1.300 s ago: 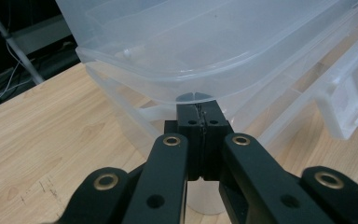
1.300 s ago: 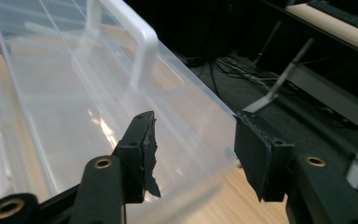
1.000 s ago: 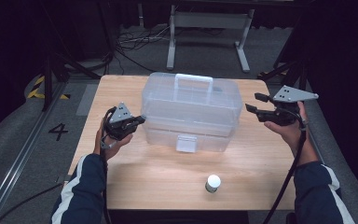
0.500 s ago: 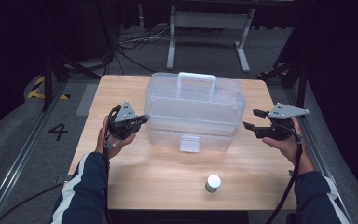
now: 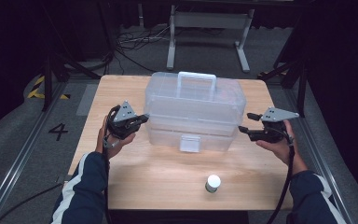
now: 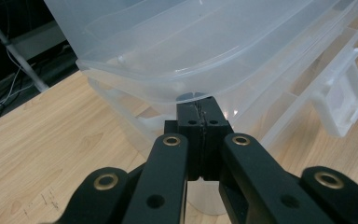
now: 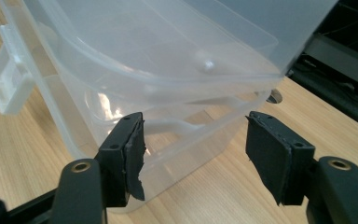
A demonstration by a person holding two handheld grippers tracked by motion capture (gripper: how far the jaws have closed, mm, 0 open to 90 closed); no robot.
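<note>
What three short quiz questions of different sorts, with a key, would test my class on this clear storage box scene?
1. True or false: the left gripper is open wide.
2. What stands alone on the table near its front edge?
A. a white-capped jar
B. a mug
C. a spoon
3. Fill in: the box's front latch is ______ (fastened or undone).

Key:
1. False: its jaws are shut, with the tips at the side of the clear box.
2. A, the small jar.
3. Fastened: it lies flat against the front, and the lid is down. The right gripper, at the opposite side, is open with nothing between its jaws.
</note>
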